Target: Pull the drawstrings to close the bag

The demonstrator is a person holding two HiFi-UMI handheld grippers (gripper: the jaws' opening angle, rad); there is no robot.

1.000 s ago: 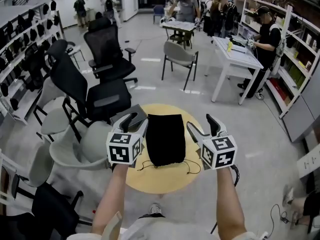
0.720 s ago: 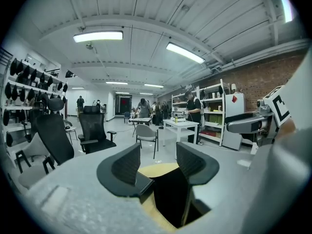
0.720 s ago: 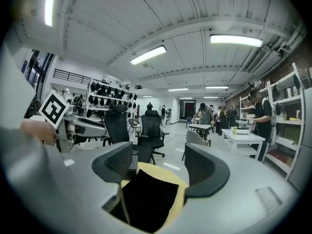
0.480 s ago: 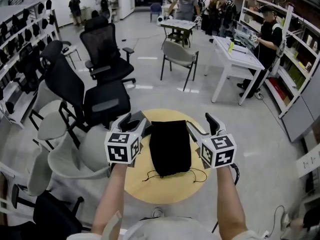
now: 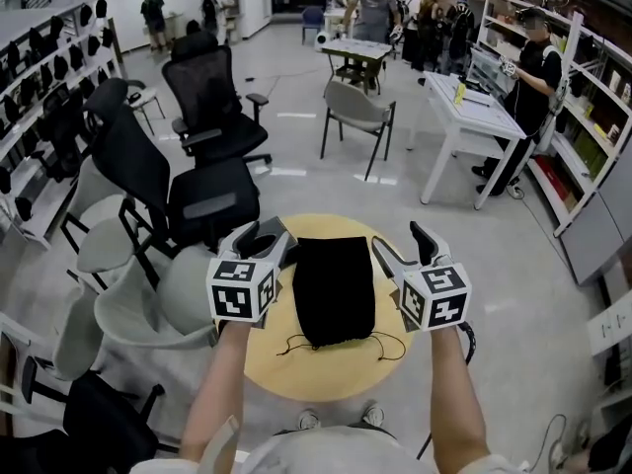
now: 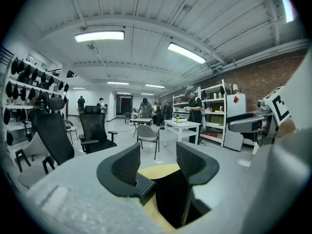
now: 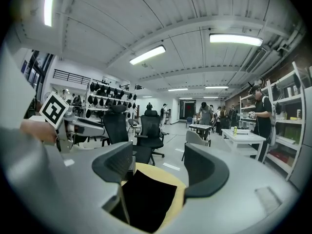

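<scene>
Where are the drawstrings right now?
The drawstrings lie loose on the yellow table at the bag's near end, centre of the head view.

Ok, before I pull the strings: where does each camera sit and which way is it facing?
Head view: on the person's head, facing steeply down onto the bag on the round table; both forearms, left tongs and right tongs show.
Left gripper view: rides the left tongs, facing forward along them, open; the right tongs show at its right edge.
Right gripper view: rides the right tongs, open likewise; the left tongs show at its left.
Shared: both gripper views catch the bag and table below their tongs.
</scene>
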